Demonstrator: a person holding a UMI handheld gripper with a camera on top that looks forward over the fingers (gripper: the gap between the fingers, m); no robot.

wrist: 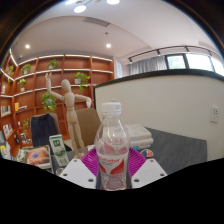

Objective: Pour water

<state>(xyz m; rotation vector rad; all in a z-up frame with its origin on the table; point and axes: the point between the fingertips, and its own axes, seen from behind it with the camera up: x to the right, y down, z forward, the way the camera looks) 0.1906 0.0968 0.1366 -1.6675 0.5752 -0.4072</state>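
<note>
A clear plastic water bottle (112,150) with a white cap and a red and white label stands upright between my gripper's (112,162) two fingers. The purple pads (90,160) press on it from both sides at label height. The bottle is held up off any surface; no table shows under it. No cup or other vessel is in view.
A wooden jointed mannequin (67,105) stands beyond the bottle to the left, before wooden shelves with plants (50,80). A grey box or cushion (135,135) and a dark sofa (178,150) lie behind the bottle. A white wall (170,100) is to the right.
</note>
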